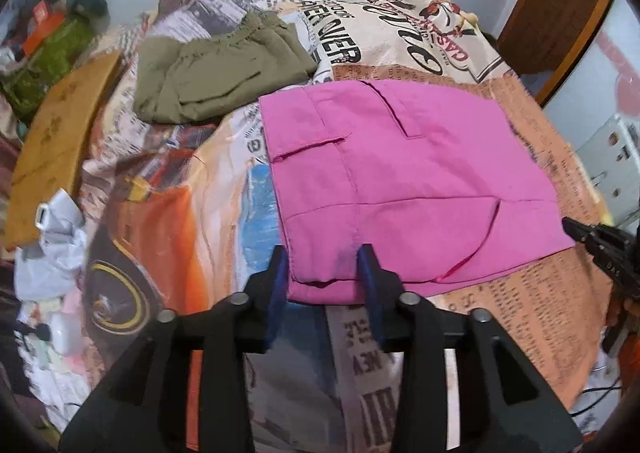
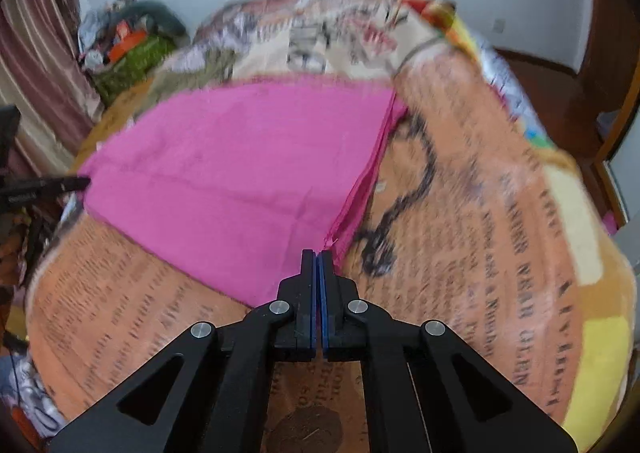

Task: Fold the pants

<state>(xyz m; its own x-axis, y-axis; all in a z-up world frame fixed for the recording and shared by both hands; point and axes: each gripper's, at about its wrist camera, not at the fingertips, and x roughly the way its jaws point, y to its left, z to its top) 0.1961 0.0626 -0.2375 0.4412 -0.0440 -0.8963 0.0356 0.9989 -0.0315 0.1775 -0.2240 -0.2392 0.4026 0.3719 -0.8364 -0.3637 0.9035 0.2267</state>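
**Both grippers working the near edge of the pink pants**

Left gripper (image 1: 322, 259), at the lower middle of its own view, is standing with its jaws apart, the blue-padded fingers (image 1: 280, 273) straddling the near left corner of the pink pants (image 1: 404, 181); whether they are pressing the cloth cannot be told. Right gripper (image 2: 319, 253), low in the centre of its view, is showing its jaws drawn together, with almost no gap, right at the near corner of the pants where the layered edge (image 2: 360, 189) runs down to the tips. Whether any cloth is pinched there is hidden. Judging by this placement, the two tools are taking matching corners so the folded bundle can be doubled or squared.

Beyond the tips, the pants are lying flat as a folded rectangle on the printed blanket (image 1: 400, 33) covering the bed, pocket flap facing up. Farther off, at the upper left of the left view, an olive green garment (image 1: 216, 73) is resting, folded, just apart from the pink pair. No containers are showing clearly; the clutter at the far left is too blurred to name.
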